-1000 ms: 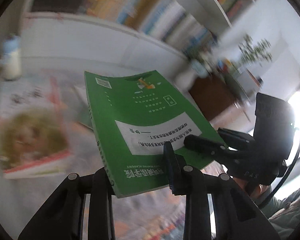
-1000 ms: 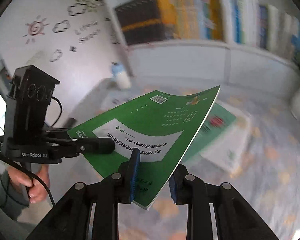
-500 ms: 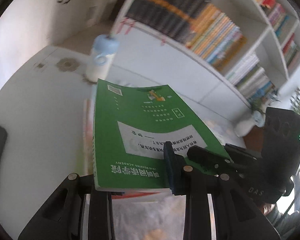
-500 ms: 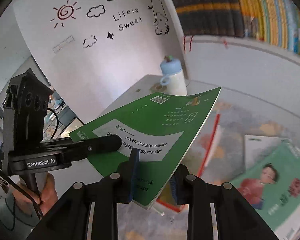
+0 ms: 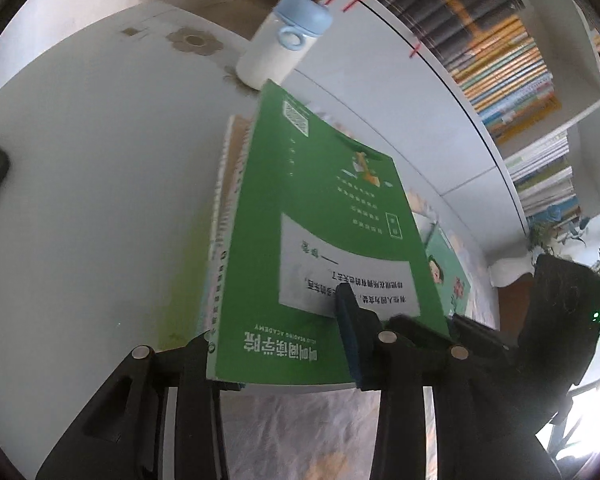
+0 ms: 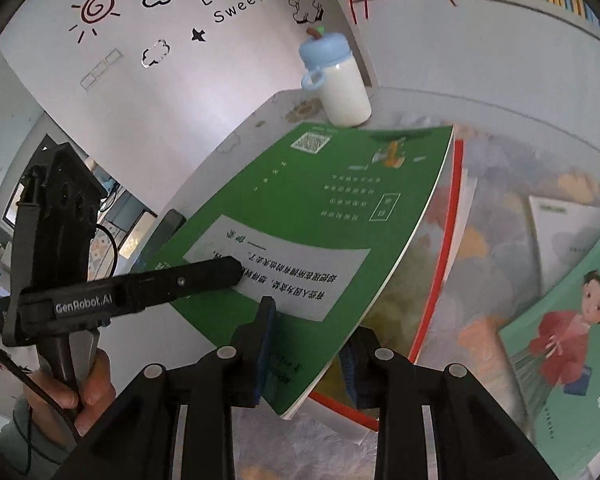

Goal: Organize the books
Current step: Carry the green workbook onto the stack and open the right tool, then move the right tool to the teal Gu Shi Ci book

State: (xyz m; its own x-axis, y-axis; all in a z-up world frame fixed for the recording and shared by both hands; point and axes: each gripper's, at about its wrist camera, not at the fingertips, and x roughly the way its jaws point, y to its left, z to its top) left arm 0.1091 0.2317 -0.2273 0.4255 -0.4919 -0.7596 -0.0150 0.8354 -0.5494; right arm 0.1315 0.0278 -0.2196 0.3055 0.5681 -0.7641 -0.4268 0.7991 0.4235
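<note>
Green book [image 6: 324,216] clamped at its near edge by both the left gripper [image 5: 280,354] and right gripper [image 6: 306,350], held tilted above a stack [image 6: 444,248]. Bottle [image 6: 340,84] near its far corner; bare tabletop [image 5: 100,160] leftward.

Left gripper [image 6: 236,276]: matte black plastic, boxy housing, white "GenRobot.AI" lettering along its long finger.
Right gripper [image 6: 306,350]: black angular arms, silver round screws at each joint.
Fingers [image 6: 265,332]: black, lined with blue ribbed pads.
Right gripper body, seen from the left wrist [image 5: 560,316]: black block, small green light glowing on its side.
Cable [image 6: 40,392]: thin, black, looping below the handle.
Hand [image 6: 82,392]: bare skin, grey-green sleeve at the wrist.
</note>
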